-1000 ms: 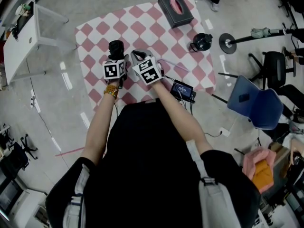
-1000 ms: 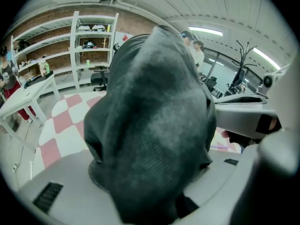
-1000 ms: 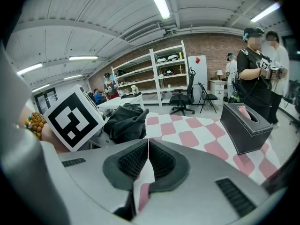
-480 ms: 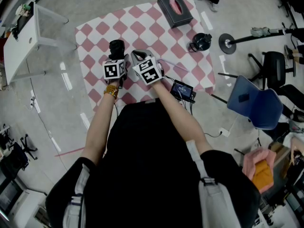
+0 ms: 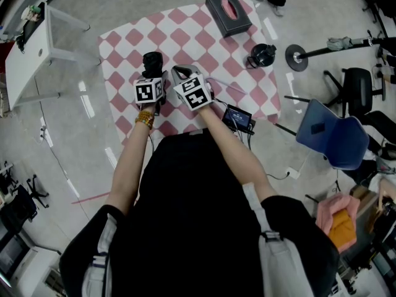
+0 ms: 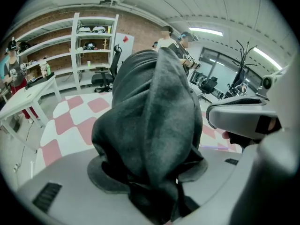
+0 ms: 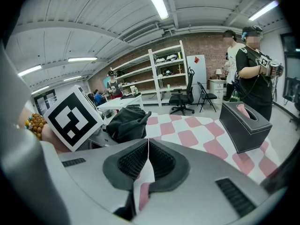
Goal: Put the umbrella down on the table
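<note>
A folded black umbrella [image 5: 151, 62] stands bunched between my left gripper's [image 5: 151, 74] jaws over the pink-and-white checked table [image 5: 185, 30]. In the left gripper view its dark fabric [image 6: 150, 121] fills the wide gap, and the left gripper [image 6: 145, 172] has both pads against it. My right gripper [image 5: 177, 74] sits just to the right of it, close beside the left one. In the right gripper view the right gripper [image 7: 147, 165] has its pads together with only a thin slit and nothing between them, and the umbrella [image 7: 124, 123] lies off to its left.
A dark tissue box [image 5: 228, 11] stands at the table's far edge. A black round object [image 5: 263, 54] and a small black device [image 5: 238, 117] sit near the right edge. A white side table [image 5: 28, 54] is at left, a blue chair [image 5: 328, 132] at right.
</note>
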`<state>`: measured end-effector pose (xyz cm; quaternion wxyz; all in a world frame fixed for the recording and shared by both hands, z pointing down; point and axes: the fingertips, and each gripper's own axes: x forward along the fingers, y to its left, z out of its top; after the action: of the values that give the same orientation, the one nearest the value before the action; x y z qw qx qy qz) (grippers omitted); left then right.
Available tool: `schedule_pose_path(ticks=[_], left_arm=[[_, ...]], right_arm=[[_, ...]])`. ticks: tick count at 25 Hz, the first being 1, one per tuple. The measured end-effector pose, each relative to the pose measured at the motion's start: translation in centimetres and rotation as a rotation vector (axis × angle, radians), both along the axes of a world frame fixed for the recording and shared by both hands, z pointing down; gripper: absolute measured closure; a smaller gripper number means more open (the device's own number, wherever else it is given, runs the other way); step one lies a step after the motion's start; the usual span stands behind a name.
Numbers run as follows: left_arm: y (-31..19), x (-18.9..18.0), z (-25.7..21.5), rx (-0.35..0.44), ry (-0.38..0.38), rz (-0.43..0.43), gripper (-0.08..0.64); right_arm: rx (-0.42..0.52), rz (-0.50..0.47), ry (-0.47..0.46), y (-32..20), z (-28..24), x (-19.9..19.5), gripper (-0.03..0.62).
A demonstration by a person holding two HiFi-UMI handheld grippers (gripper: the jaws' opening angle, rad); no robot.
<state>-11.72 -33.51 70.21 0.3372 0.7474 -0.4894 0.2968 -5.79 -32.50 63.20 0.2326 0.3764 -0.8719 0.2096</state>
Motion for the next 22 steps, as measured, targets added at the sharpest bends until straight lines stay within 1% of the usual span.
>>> schedule_pose_path(ticks=[22], left_arm=[[-0.31,-0.12,0.24,-0.014,0.008,0.001,0.319]], right_arm=[[-0.016,0.012,-0.019,-0.54,0.08,-0.18,0.575]])
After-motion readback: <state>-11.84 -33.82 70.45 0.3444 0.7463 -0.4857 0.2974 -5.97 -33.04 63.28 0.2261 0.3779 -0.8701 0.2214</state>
